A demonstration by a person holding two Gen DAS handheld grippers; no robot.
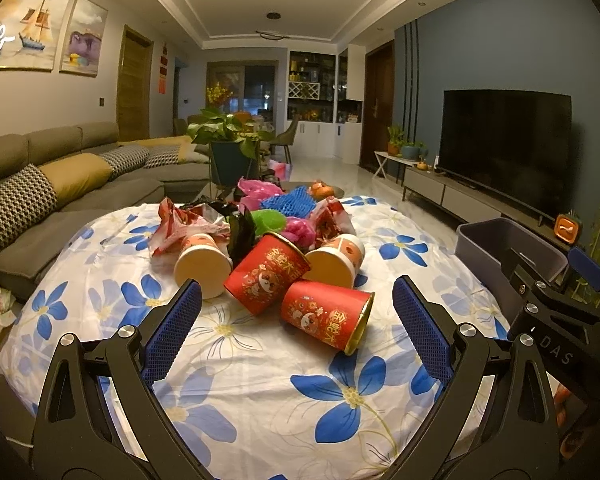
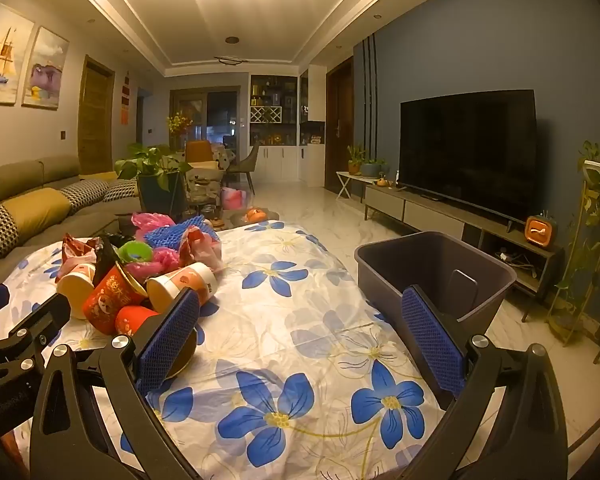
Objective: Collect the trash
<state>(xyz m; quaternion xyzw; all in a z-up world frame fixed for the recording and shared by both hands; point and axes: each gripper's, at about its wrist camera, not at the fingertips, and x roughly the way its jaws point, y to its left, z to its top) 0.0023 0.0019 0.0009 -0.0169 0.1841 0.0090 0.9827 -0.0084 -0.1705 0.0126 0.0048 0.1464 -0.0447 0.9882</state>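
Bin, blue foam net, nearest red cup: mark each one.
Bin [image 2: 440, 258]: right wrist view, on the inner back wall.
Blue foam net [image 1: 290, 202]: left wrist view, on the middle of the mesh.
Nearest red cup [image 1: 324, 312]: left wrist view, on its printed side, lying tipped over.

Warm, dim indoor light with ceiling glare in the right wrist view; fisheye bending and dark corners throughout.

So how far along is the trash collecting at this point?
Nothing looks done: the grey plastic bin shows no trash in the part visible. Nothing is in hand; the left gripper and right gripper both have open, empty jaws. The whole pile of red and white paper cups and crumpled wrappers remains on the floral tablecloth.
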